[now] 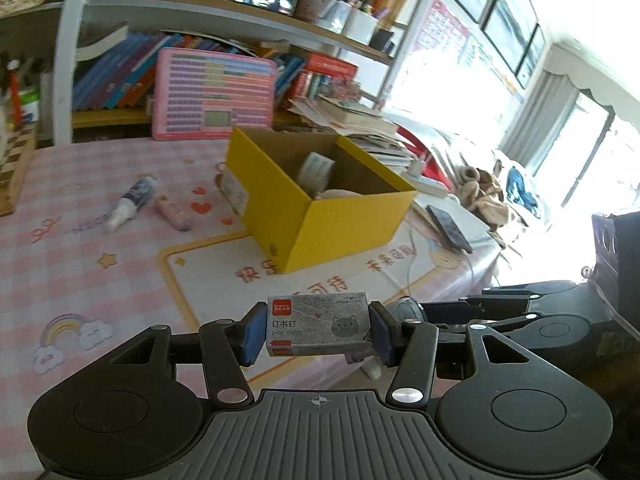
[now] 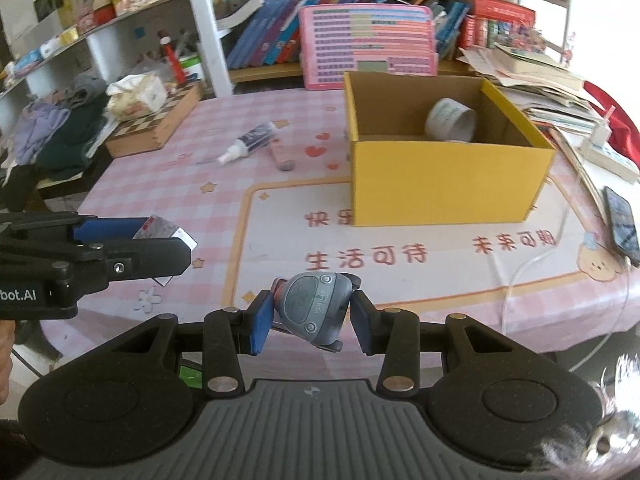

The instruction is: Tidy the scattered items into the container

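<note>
Grey staple box (image 1: 318, 325) between left hand-held gripper (image 1: 316, 330) pads

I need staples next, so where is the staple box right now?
The staple box is clamped in the left gripper, above the pink table mat, short of the yellow box.

"订书钉" on staple box (image 1: 318, 326), "生活可待" on table mat (image 2: 366, 258), "VEHICLE" on toy (image 2: 312, 306)

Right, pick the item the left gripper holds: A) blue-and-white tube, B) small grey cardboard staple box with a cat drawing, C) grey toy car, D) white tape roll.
B: in the left wrist view the small grey cardboard staple box with a cat drawing sits clamped between the left gripper jaws.
</note>
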